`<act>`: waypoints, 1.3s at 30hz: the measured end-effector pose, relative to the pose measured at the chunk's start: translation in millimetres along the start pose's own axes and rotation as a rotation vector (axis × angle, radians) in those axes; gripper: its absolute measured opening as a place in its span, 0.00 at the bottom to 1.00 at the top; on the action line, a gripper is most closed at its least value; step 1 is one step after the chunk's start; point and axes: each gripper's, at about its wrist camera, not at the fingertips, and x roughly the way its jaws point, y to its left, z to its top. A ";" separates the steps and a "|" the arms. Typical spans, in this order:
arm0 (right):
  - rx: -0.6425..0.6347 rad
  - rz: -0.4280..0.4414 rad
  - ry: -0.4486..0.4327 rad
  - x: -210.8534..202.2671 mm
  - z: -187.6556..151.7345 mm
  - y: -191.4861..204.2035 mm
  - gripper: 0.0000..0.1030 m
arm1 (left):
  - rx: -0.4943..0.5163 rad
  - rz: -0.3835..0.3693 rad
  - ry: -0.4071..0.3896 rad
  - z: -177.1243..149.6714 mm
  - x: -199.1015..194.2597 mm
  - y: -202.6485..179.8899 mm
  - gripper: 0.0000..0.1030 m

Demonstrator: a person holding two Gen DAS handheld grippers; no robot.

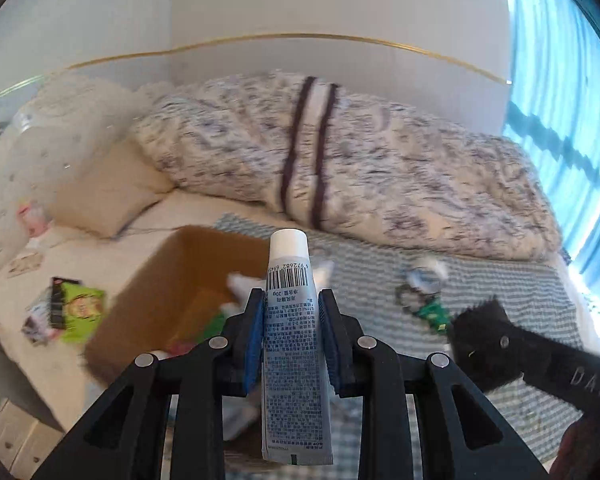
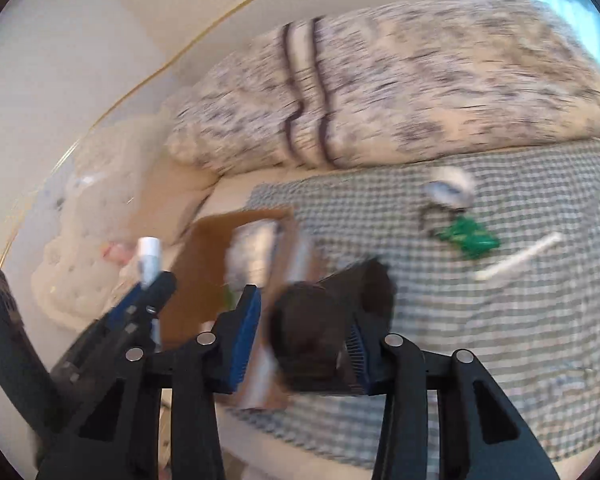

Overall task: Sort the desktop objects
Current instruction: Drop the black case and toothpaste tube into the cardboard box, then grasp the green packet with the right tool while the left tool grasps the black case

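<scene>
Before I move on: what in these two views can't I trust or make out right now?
- Cardboard box contents: left wrist view, mostly hidden behind the tube and left gripper.
- Dark object in the right gripper: right wrist view, motion-blurred; identity unclear.
- Small items by the green piece: blurred, unidentifiable.

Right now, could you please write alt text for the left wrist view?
The left gripper clamps an upright grey tube with a white cap above an open cardboard box on a bed, with a checked cloth to the right.
</scene>
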 end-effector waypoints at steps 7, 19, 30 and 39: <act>-0.089 0.073 0.108 86.2 -5.6 72.5 0.19 | -0.058 0.045 0.081 -29.4 43.4 74.0 0.26; -0.182 -0.039 0.039 90.7 8.7 47.0 0.49 | -0.030 0.101 0.082 -49.1 85.9 78.8 1.00; -0.017 -0.190 -0.001 41.6 5.4 -110.9 0.59 | -0.015 0.080 0.059 -42.2 72.7 26.1 1.00; 0.150 -0.254 -0.009 19.8 -3.1 -222.3 0.59 | 0.117 -0.102 0.022 -34.4 84.1 -109.6 1.00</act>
